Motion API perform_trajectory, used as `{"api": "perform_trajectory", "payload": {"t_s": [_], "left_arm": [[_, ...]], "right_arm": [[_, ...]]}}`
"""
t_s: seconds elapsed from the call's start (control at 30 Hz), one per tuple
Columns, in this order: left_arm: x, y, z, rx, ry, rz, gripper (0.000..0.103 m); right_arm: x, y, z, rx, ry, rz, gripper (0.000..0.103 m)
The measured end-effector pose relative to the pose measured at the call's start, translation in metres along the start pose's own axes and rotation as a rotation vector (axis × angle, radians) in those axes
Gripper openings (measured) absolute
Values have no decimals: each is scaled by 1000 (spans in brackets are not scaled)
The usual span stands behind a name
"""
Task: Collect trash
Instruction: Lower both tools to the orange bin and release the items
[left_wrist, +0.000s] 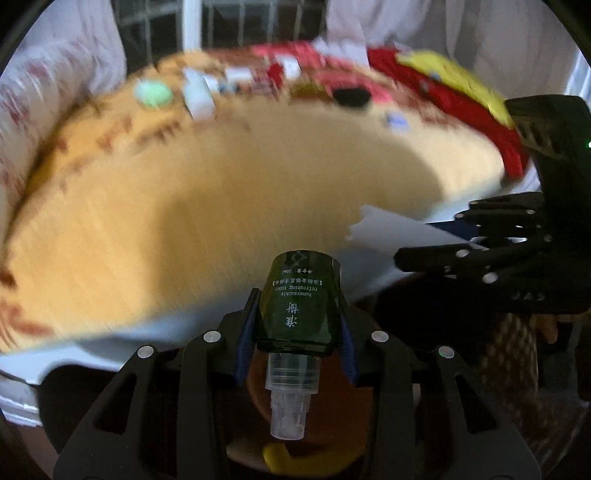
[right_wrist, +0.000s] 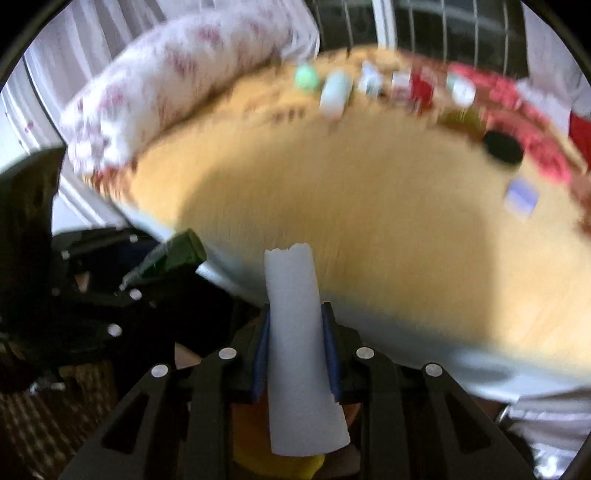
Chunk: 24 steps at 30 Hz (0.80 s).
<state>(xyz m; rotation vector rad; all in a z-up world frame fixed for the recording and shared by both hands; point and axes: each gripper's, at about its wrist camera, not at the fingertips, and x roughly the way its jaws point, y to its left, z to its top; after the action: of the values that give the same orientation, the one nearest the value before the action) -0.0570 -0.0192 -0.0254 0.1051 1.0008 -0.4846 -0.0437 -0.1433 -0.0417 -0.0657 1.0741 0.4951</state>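
pinching a small dark green toner bottle (left_wrist: 298, 301) between its blue pads, the left gripper (left_wrist: 298, 325) holds it with the clear spray cap pointing back toward the camera and the base pointing out over the table edge. white print on the label reads upside down from the wrist view. the right gripper (right_wrist: 295, 350) is pressed tight on a white paper tube (right_wrist: 297, 347), which sticks up past the fingertips with a ragged torn top and flares wider toward the camera. both pieces of trash are off the surface, held in the air at the near edge of the round yellow table (right_wrist: 369, 229).

seen from the left wrist, the right gripper (left_wrist: 436, 258) sits at the right with the white paper (left_wrist: 391, 232) projecting from it; seen from the right wrist, the left gripper (right_wrist: 122, 291) is at the left with the green bottle (right_wrist: 173, 254) angled up out of it. the two grippers are near each other, not touching.

at the far side of the table, blurred, lie a pale green round lid (right_wrist: 306, 76), a white container (right_wrist: 335, 92), a black round object (right_wrist: 503, 147) and a small bluish packet (right_wrist: 521, 196). a patterned white and red pillow (right_wrist: 159, 85) lies beyond the table's left rim. below the grippers something orange and yellow (left_wrist: 291, 461) shows, too hidden to identify.
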Motion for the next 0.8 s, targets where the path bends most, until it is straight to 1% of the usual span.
{"api": "perform_trajectory", "payload": {"t_s": [0.07, 0.1, 0.17, 0.27, 0.3, 0.33, 0.37, 0.4, 0.43, 0.47, 0.57, 0.67, 0.73, 0.8], "left_arm": [[17, -2, -15, 2, 94, -30, 37], [23, -3, -20, 0, 124, -44, 37], [38, -4, -31, -7, 193, -81, 37], [56, -7, -43, -4, 264, -106, 37], [60, -8, -45, -3, 289, -116, 37], [63, -9, -45, 0, 301, -110, 37], [64, -10, -46, 6, 308, -89, 43], [65, -10, -45, 10, 311, -77, 50], [64, -10, -45, 13, 311, -58, 62], [63, -10, -44, 15, 302, -47, 69], [62, -10, -43, 15, 303, -40, 70], [64, -7, -43, 2, 311, -32, 70], [61, -8, -41, -10, 288, -34, 70], [50, -8, -34, -14, 230, -41, 70]], "right_arm": [[20, -1, -15, 27, 69, 30, 26], [31, 0, -22, 36, 99, 40, 26], [47, 2, -31, 40, 141, 34, 26], [66, 6, -38, 33, 191, 43, 27], [70, 9, -40, 30, 202, 44, 30], [73, 10, -41, 28, 215, 50, 33], [76, 11, -42, 31, 226, 48, 35], [79, 11, -42, 31, 235, 39, 47], [80, 12, -42, 32, 236, 26, 58], [80, 12, -42, 33, 232, 16, 60], [78, 7, -41, 47, 222, 0, 61], [70, -3, -37, 81, 194, -7, 61], [59, -8, -36, 94, 157, -9, 61], [46, -9, -31, 96, 112, -4, 62]]}}
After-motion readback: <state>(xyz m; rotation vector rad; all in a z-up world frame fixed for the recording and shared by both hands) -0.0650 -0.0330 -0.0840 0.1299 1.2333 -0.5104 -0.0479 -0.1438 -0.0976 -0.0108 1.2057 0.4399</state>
